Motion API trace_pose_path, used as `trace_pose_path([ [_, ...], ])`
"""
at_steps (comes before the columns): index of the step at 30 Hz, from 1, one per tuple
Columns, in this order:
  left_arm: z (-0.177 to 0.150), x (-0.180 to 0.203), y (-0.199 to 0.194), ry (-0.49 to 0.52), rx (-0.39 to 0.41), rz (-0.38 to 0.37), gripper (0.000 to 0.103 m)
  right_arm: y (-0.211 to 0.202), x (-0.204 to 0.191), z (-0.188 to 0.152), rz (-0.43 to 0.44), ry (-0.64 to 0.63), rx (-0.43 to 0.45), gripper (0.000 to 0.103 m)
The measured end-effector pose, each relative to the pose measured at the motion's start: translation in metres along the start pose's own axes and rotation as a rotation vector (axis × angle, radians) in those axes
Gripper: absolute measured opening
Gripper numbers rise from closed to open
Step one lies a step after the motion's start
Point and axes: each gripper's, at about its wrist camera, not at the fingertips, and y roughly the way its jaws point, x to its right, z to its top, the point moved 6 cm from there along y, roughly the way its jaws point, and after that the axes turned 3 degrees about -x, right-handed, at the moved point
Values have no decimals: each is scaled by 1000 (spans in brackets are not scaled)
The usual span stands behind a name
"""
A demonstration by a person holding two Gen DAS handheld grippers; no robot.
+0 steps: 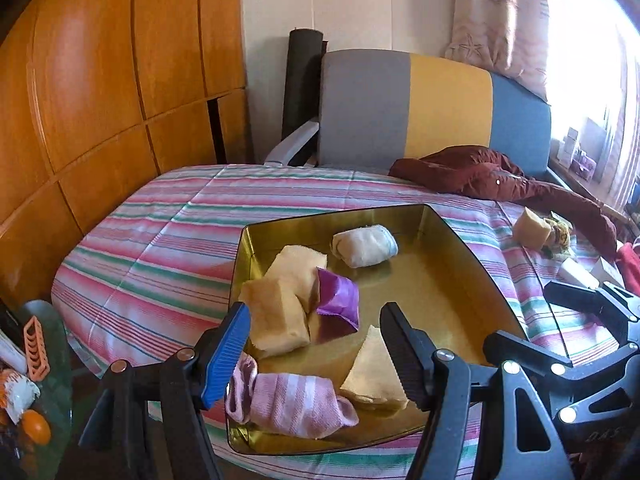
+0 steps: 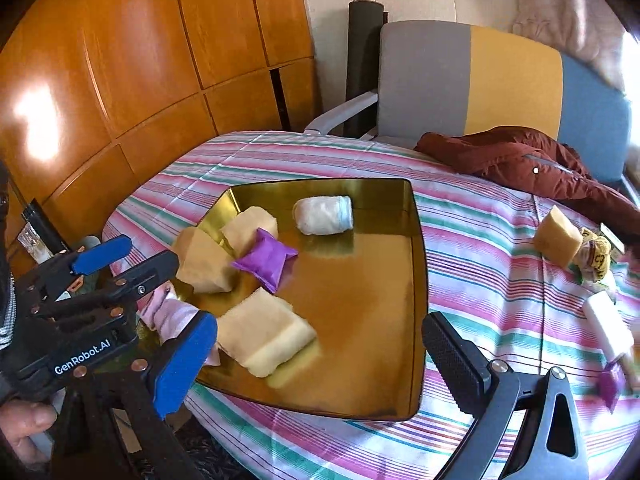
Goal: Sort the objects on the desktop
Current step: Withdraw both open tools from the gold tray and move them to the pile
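We judge the sorting well along: the gold tray (image 2: pixel 416 240) holds six soft items, both the left gripper (image 1: pixel 316 352) and right gripper (image 2: pixel 320 356) gape empty, while a sponge (image 2: pixel 558 234) and, seemingly, several blurred bits remain on the striped cloth (image 2: pixel 480 248).

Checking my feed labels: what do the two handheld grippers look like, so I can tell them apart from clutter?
Both are alike: the left gripper and right gripper have black plastic scissor-style linkages with round metal rivets. Each carries one blue ribbed pad and one black ribbed pad. White GenRobot.AI lettering marks the left one's body, seen from the right wrist view. No cables visible.
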Motion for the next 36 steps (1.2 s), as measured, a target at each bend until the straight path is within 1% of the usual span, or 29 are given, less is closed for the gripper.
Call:
trace_pose_path([
  [12,5,22,-11,94,42,22,68,-9,16,-3,-24,30,18,103],
  [22,7,41,-15,161,62,19,68,-14,43,-11,-49,90,21,103],
  [32,5,68,-10,221,45,-20,68,-23,87,-23,-109,165,14,103],
  [36,3,82,-7,246,30,-54,68,-29,111,-30,-139,201,6,103],
])
